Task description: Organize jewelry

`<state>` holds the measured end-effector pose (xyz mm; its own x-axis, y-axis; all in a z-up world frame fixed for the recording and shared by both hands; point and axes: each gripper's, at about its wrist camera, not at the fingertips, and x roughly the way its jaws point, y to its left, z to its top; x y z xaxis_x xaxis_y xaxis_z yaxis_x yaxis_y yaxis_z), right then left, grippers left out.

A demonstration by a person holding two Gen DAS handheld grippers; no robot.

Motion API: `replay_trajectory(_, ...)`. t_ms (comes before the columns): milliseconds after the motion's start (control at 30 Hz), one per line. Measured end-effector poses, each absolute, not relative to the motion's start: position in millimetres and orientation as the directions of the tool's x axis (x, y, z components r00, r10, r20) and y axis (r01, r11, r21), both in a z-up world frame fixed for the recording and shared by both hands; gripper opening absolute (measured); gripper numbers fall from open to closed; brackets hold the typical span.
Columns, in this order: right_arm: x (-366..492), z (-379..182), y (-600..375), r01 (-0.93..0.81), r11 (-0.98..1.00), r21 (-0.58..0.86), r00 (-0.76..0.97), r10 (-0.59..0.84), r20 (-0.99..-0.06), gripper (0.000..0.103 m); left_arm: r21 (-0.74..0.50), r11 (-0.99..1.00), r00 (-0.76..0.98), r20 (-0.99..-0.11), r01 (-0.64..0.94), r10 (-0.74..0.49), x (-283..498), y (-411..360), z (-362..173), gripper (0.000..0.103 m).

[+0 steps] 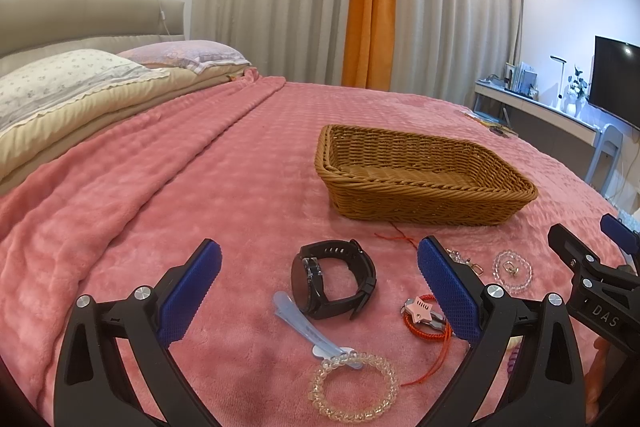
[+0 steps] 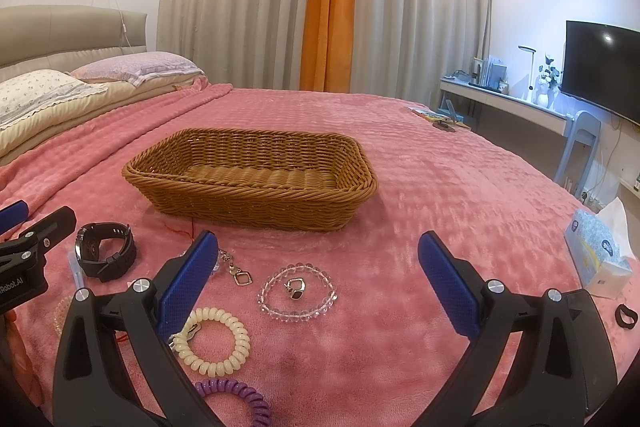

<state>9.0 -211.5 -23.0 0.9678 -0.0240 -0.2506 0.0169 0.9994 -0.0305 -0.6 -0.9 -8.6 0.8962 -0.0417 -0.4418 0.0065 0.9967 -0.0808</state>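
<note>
On a pink bedspread (image 1: 200, 187), the jewelry is lying scattered just in front of an empty wicker basket (image 2: 256, 195), and I am hovering over it with both tools. Nearest my left gripper (image 1: 320, 291) are a black watch (image 1: 334, 283), a pale blue hair clip (image 1: 304, 327), a clear coil bracelet (image 1: 352, 387) and a red cord bracelet with a pink star charm (image 1: 420, 311). Between the fingers of my right gripper (image 2: 318, 285) a clear bead bracelet (image 2: 298, 293) is circling a small ring (image 2: 295, 286); a cream coil hair tie (image 2: 212, 341), a purple one (image 2: 236, 395) and a keychain clasp (image 2: 240, 277) are lying beside it.

Both grippers are standing wide open and holding nothing. Both are angled low and forward, side by side, the basket straight ahead. I am judging the watch the easiest first pick for the left (its band stands up off the plush), closing across the strap rather than the face. The ring inside the beads looks likely to slip, so it deserves its own pinch.
</note>
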Motion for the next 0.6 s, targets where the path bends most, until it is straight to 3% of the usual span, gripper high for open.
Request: replay_trajectory(600, 12.8, -28.1, -217.2, -0.009, 1.000, 0.006, 0.971, 0.011, -0.240, 0.096, -0.163, 0.986, 0.879, -0.464, 0.038, -0.111, 8.6, 8.9, -14.9, 0.095)
